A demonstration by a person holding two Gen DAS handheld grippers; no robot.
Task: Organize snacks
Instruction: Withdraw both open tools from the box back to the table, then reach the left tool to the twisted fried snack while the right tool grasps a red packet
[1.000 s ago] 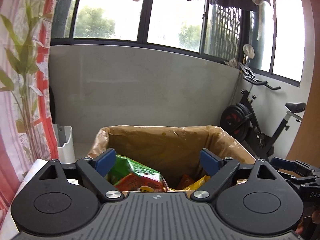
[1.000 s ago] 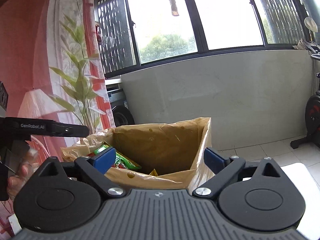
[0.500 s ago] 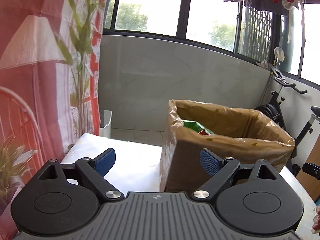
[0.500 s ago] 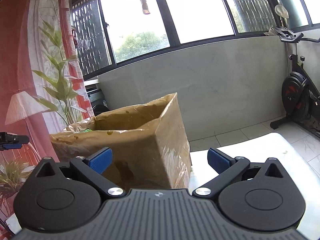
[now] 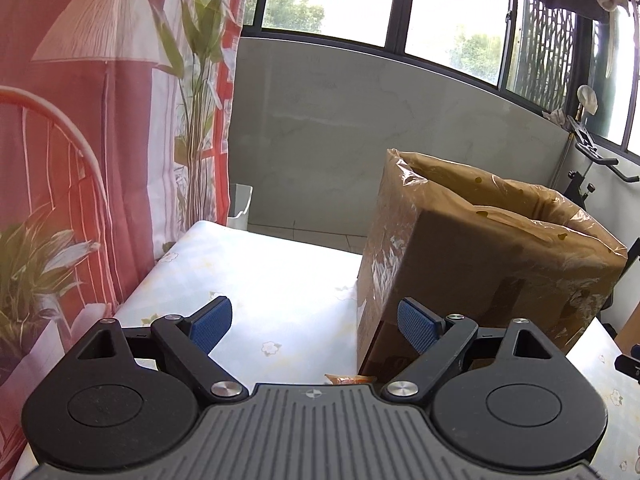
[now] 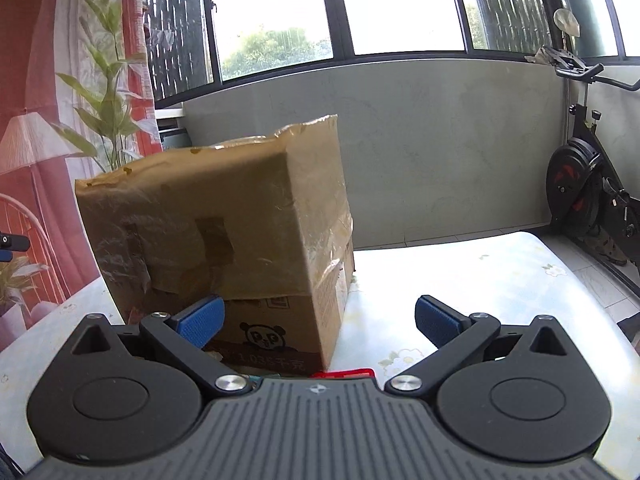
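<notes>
1. Left gripper: jaws wide apart, nothing between them.
2. Right gripper: same, spread and empty.
3. Cardboard box sits on the table, orange snack packet at its base.

Left gripper: jaws spread wide, nothing held between them.
Left fingers: two blue ribbed pads on black linkage arms, angled outward.
Left pose: tilted slightly downward.
Right gripper: jaws spread wide, gap empty.
Right fingers: blue ribbed pads, well apart, splayed outward.
Right pose: tilted slightly downward.
Left gripper seen from the right one: a black tip far off to its left.
</notes>
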